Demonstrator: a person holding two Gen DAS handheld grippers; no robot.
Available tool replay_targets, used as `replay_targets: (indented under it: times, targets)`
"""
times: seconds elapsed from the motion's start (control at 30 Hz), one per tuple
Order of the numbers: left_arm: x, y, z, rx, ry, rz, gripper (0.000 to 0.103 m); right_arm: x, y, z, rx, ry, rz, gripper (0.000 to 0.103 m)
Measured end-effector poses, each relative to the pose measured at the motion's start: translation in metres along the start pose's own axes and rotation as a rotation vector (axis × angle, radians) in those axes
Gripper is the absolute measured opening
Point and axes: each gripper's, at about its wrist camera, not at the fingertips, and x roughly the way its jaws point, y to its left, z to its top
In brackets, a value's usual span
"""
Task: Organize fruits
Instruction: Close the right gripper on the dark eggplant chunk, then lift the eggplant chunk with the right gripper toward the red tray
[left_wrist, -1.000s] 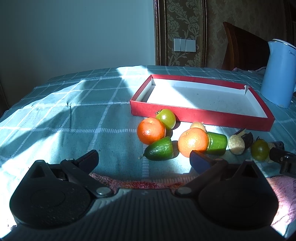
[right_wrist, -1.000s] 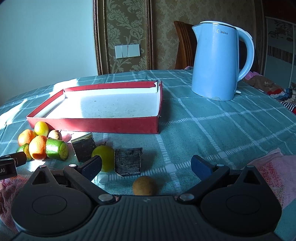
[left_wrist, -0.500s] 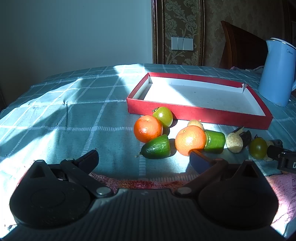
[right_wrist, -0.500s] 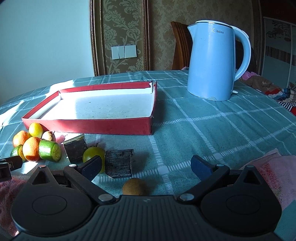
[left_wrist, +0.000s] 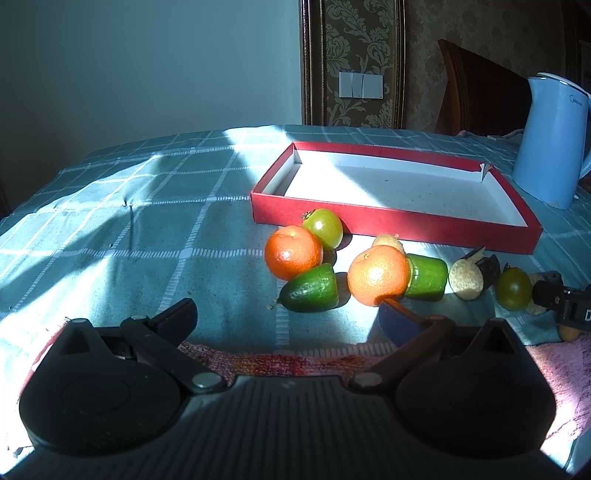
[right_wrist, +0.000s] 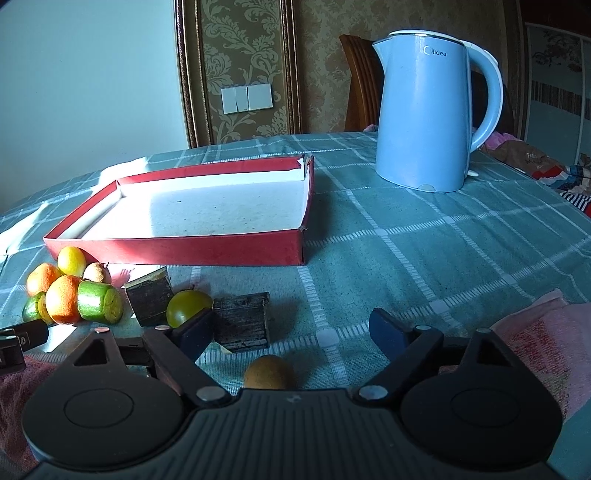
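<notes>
On the table (right_wrist: 424, 236), covered in a teal checked cloth, one red tray (right_wrist: 177, 251) with a white floor holds nothing, and all the produce lies on the cloth along its near wall. The count is two oranges (left_wrist: 293, 252) (left_wrist: 378, 275), two green cucumber pieces (left_wrist: 311, 288) (left_wrist: 425, 277), two yellow-green round fruits (left_wrist: 324, 227) (right_wrist: 187, 307), two dark cut chunks (right_wrist: 149, 295) (right_wrist: 242, 320), one small tan fruit (right_wrist: 96, 272) behind the oranges, and one brown round fruit (right_wrist: 269, 376) just in front of the right gripper (right_wrist: 295, 330). That gripper's jaws are spread wide and hold nothing; its left fingertip sits in front of a yellow-green fruit. The left gripper (left_wrist: 288, 317) is likewise spread and empty, its right fingertip near the second orange. One blue kettle (right_wrist: 428, 110) stands well beyond the tray, and a pink towel (right_wrist: 535, 332) lies at the near edge.
</notes>
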Motion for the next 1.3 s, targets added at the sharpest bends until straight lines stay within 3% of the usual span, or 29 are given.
replay_targets:
  times: [0.1,0.33,0.43,0.5,0.53,0.87,1.13,1.2,1.3]
  targets:
    - [0.0,0.0,0.0,-0.001,0.0,-0.001,0.103,-0.001,0.0,0.0,0.004,-0.004,0.014,0.077]
    - [0.001,-0.001,0.0,0.004,0.005,-0.001,0.103,0.004,0.0,0.001,0.009,0.015,0.051,0.064]
    - [0.001,0.0,-0.001,0.004,0.003,0.003,0.103,0.007,0.001,0.0,0.011,0.033,0.076,0.052]
    - [0.001,0.0,-0.002,0.011,-0.003,0.014,0.103,0.006,0.001,-0.001,0.009,0.031,0.091,0.033]
    - [0.002,0.0,-0.002,0.014,-0.006,0.018,0.103,0.006,0.001,-0.001,0.007,0.031,0.1,0.029]
    - [0.004,0.004,-0.004,0.017,-0.03,0.01,0.103,0.003,-0.003,0.0,0.019,0.03,0.123,0.029]
    - [-0.002,0.015,-0.006,0.017,-0.074,-0.001,0.103,-0.004,0.0,0.015,-0.016,-0.026,0.12,0.029]
    - [-0.006,0.013,-0.006,0.032,-0.103,-0.025,0.103,-0.004,0.001,0.018,-0.018,-0.033,0.121,0.029]
    - [-0.004,0.005,-0.003,0.079,-0.114,0.004,0.103,-0.003,0.002,0.021,-0.022,-0.038,0.122,0.029]
